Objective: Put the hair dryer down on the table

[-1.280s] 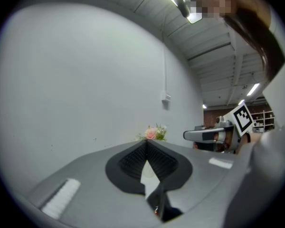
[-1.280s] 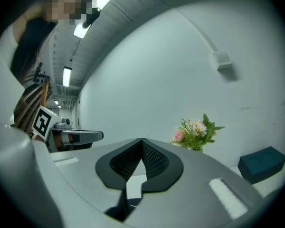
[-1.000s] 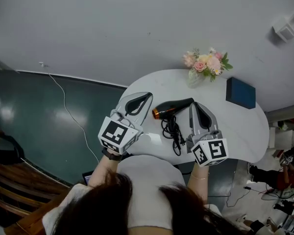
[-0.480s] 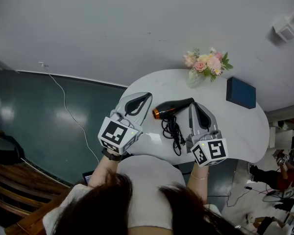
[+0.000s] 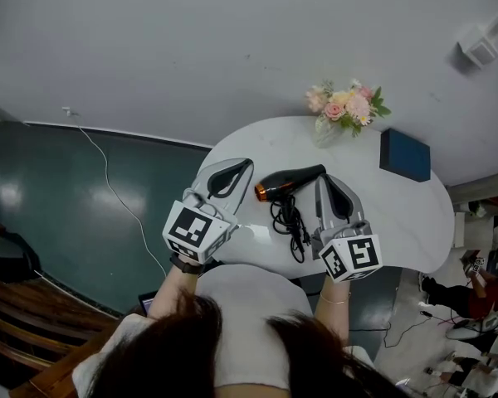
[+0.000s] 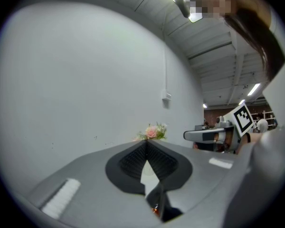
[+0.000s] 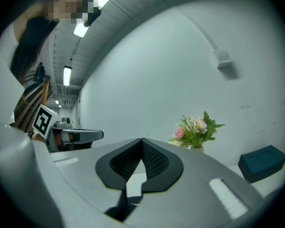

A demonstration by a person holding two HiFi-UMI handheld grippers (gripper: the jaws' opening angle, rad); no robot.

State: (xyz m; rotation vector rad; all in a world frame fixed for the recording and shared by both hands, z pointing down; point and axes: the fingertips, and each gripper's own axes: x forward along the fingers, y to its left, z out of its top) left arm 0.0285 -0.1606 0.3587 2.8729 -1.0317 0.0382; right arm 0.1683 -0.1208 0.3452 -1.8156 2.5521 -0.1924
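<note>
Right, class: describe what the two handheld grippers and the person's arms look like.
Both the left gripper and right gripper are grey, tapering shells with black ribbed pads lining the jaws. Each carries a white cube printed with black square markers. The person wears a white top and a dark wristband on the left wrist.

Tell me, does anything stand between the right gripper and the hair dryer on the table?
Nothing visible does. The hair dryer lies on the table right beside the tip of the right gripper, whose jaws are shut and empty. Its black cord lies alongside that gripper, not in the path.
</note>
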